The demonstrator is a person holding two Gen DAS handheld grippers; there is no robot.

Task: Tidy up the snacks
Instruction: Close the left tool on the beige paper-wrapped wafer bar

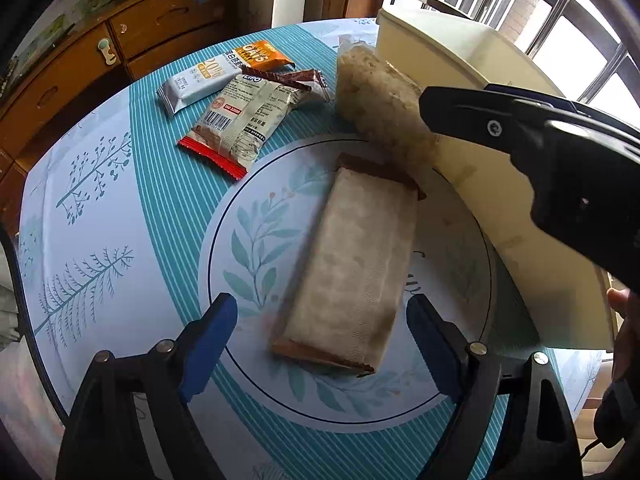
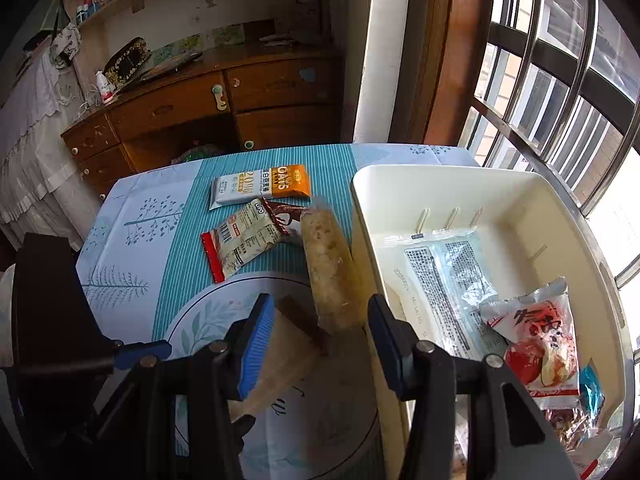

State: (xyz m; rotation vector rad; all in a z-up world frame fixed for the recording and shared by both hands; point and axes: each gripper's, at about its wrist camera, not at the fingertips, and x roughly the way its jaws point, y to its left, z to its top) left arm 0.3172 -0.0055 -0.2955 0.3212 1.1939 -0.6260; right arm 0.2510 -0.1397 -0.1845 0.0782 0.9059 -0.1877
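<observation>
A long pale snack bar [image 1: 352,260] with brown ends lies flat on the round leaf print of the tablecloth. My left gripper [image 1: 320,304] is open just above it, one blue pad on each side of its near half, neither touching. A clear packet of rice crackers [image 2: 328,268] leans against the wall of the cream bin [image 2: 440,170]. My right gripper [image 2: 320,304] is open over the packet's near end and the bar's [image 2: 288,356] far end, with nothing pressed. In the left wrist view the right gripper [image 1: 428,108] hangs over the cracker packet [image 1: 376,108].
Farther back lie an oat bar packet [image 2: 260,186], a red-edged white packet [image 2: 244,240] and a brown packet [image 2: 286,216]. The bin holds a clear blue packet [image 2: 444,276] and a red-and-white one [image 2: 536,332]. A wooden dresser [image 2: 240,100] and window bars [image 2: 560,100] stand beyond the table.
</observation>
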